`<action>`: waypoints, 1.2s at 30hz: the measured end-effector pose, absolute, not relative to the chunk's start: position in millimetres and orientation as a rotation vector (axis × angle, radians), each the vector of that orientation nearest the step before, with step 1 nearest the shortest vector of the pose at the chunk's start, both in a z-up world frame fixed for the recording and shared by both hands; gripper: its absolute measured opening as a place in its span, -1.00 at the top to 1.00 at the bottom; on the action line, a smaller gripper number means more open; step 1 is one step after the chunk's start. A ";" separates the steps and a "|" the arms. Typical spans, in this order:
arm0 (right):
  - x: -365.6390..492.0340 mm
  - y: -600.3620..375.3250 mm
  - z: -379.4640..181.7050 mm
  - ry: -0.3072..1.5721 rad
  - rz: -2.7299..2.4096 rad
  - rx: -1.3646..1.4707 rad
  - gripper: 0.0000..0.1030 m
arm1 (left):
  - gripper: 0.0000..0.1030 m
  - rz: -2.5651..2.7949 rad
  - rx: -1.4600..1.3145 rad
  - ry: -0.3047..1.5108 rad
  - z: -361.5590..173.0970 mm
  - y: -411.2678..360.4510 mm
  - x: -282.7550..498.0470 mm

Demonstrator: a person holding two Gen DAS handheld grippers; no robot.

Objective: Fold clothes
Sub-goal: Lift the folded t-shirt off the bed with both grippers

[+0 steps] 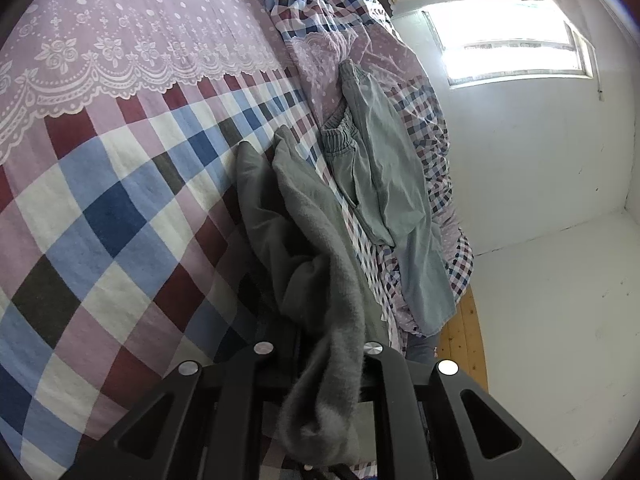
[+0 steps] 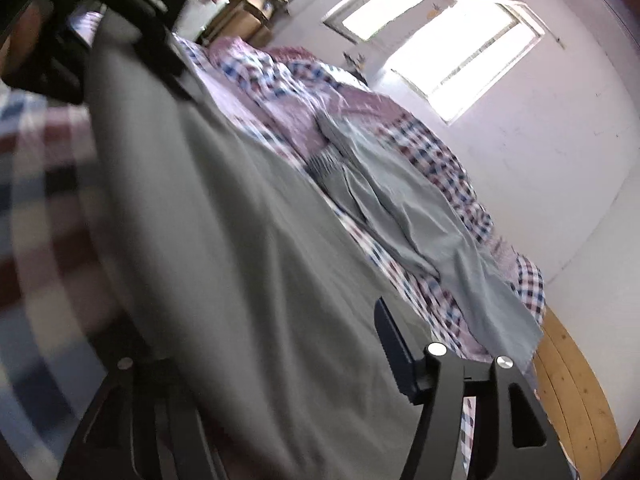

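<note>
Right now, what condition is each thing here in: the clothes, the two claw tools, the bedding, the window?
Left gripper: shut on the dark grey garment.
Dark grey garment: bunched, lifted at one end.
Right gripper: open, grey cloth between its fingers.
Light grey trousers: unfolded, sprawled at the bed's edge.
Checked bedsheet: spread flat.
Quilt: rumpled.
Window: bright with daylight.

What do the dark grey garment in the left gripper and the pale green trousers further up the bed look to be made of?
Dark grey garment: probably fleece or brushed knit; matte, with a fuzzy nap where it bunches in the left gripper.
Pale green trousers: likely thin woven cotton or a blend; smooth, matte, softly creased, with a gathered elastic waistband. Exact fibres cannot be told.
</note>
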State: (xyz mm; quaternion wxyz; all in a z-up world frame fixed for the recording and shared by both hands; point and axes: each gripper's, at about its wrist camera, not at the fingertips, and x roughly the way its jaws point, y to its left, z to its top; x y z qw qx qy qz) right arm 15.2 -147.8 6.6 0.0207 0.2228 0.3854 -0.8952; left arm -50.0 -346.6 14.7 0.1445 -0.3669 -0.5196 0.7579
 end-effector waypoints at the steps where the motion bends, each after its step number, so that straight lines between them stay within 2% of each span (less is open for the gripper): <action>1: 14.2 -140.6 6.2 1.195 -2.784 0.705 -0.27 | 0.78 2.185 -1.055 -1.497 15.0 -346.5 -50.1; 15: 21.3 -58.3 1.9 1.356 -2.798 0.759 -0.27 | 0.79 2.200 -1.042 -1.481 16.4 -345.1 -50.7; 27: 39.5 22.2 -1.1 1.504 -2.831 0.886 -0.27 | 0.80 2.181 -1.026 -1.549 13.2 -349.5 -49.8; 36: 35.3 28.3 -6.5 1.561 -2.759 0.835 -0.27 | 0.80 2.205 -1.049 -1.530 12.5 -349.0 -49.7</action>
